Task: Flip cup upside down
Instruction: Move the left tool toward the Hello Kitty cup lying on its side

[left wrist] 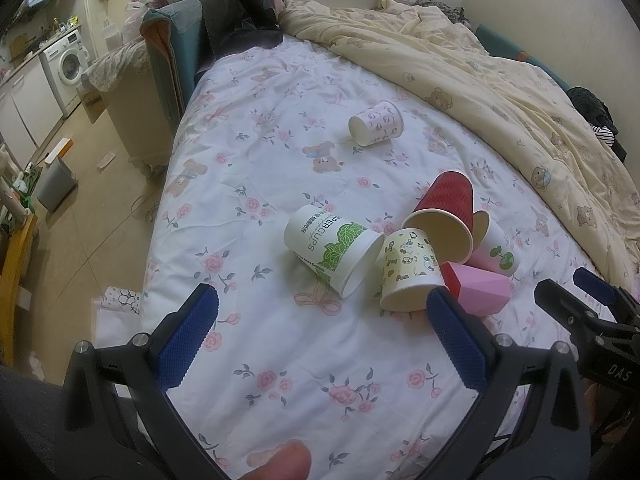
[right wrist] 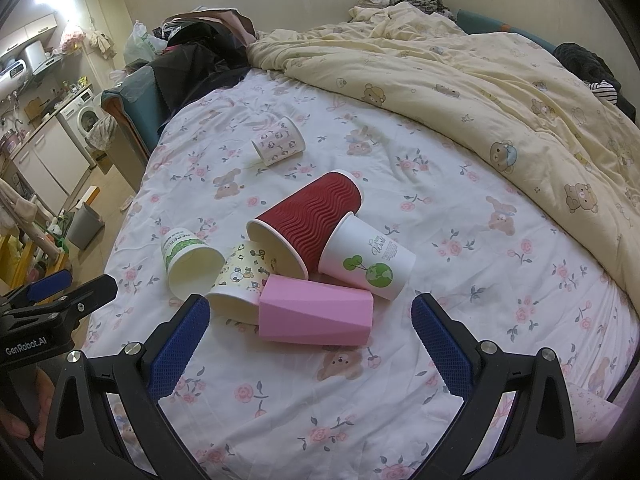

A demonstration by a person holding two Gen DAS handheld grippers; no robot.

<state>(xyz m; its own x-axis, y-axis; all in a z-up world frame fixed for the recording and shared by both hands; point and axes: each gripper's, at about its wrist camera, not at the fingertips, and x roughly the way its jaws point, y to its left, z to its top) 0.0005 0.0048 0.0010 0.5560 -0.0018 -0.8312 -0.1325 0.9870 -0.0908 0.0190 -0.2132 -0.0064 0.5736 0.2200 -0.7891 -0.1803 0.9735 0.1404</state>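
Several cups lie on their sides on a floral bed sheet [left wrist: 280, 168]. A green-leaf paper cup [left wrist: 332, 248] [right wrist: 188, 262], a yellow cartoon cup [left wrist: 408, 276] [right wrist: 240, 276], a red ribbed cup [left wrist: 444, 212] [right wrist: 308, 224], a white cup with a globe print [right wrist: 368, 258] [left wrist: 496, 248] and a pink faceted cup [right wrist: 316, 312] [left wrist: 478, 286] lie in a cluster. A small pink-print cup [left wrist: 376, 123] [right wrist: 278, 141] lies apart, farther back. My left gripper [left wrist: 322, 306] is open and empty, short of the cluster. My right gripper [right wrist: 310, 322] is open and empty, with the pink faceted cup between its fingers.
A cream bear-print duvet [left wrist: 500, 80] [right wrist: 480, 80] is bunched along the right and back of the bed. Dark clothes and bags [left wrist: 236, 4] are piled at the far left corner. The bed's left edge drops to a floor with a grey bin [left wrist: 56, 184] and a washing machine [left wrist: 68, 64].
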